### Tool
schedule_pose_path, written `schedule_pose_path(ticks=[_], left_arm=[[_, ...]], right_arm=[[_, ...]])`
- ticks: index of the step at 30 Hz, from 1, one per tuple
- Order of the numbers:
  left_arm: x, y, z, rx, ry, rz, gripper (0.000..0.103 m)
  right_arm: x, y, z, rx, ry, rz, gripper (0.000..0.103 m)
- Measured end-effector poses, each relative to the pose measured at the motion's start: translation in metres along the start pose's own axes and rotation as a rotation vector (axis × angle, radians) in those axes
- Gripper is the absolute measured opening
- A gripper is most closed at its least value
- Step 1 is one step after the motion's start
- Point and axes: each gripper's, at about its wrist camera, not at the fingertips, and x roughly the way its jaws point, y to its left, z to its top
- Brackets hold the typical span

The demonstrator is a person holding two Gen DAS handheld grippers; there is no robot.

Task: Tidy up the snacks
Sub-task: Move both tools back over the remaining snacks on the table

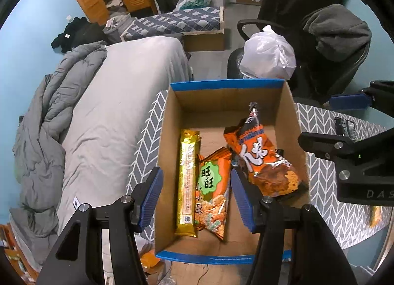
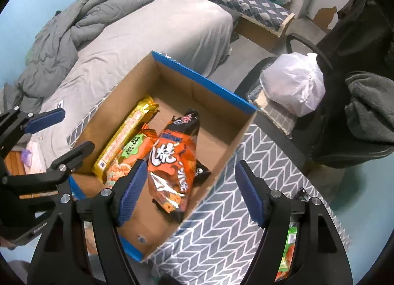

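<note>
Three snacks lie in the open cardboard box (image 1: 293, 122), which stands on the desk (image 1: 320, 176) with its grey herringbone cover. Seen from the left wrist, the long gold packet (image 1: 187, 181) lies along the box's 9 o'clock wall. The small orange-and-green packet (image 1: 213, 193) rests just beside it, touching it. The larger orange bag (image 1: 267, 161) slants toward 2 o'clock, its crimped top leaning near the right wall.

The left tool (image 1: 197, 201) hangs over the box with its jaws parted. The two smaller packets show between the blue pads below, but nothing is gripped. The right tool (image 2: 189, 191) is likewise released and empty, spread wide above the orange bag and the box's near right wall.

All three look light. The gold packet probably holds a stiff row of biscuits, so it should lift as one rigid bar. It is best taken across its narrow width near the middle, gently, since the contents may crack.

The two bags are puffy, glossy film, likely slippery and full of brittle crisps. A squeeze on the belly could crush them or let the bag squirt out. The flat crimped seam at either end looks the safer hold.

At 5 o'clock in the right wrist view, a green-and-red packet (image 2: 288, 248) lies on the desk behind the tool's arm. It is mostly hidden, so its shape cannot be told.
</note>
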Motion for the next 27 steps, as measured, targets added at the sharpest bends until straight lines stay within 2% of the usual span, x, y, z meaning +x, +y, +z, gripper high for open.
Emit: schedule_pose_path(ticks=[10,27], left_arm=[[-0.009,-0.019,-0.004,-0.016,0.028,-0.043,0.061],[-0.023,-0.093,0.000,0.092,0.049,-0.114,0.062]], right_arm=[[-0.020,-0.027,-0.029,0.054,-0.011,-0.020,0.078],[-0.045,-0.111,-0.117,0.251,0.030,-0.090,0.078]])
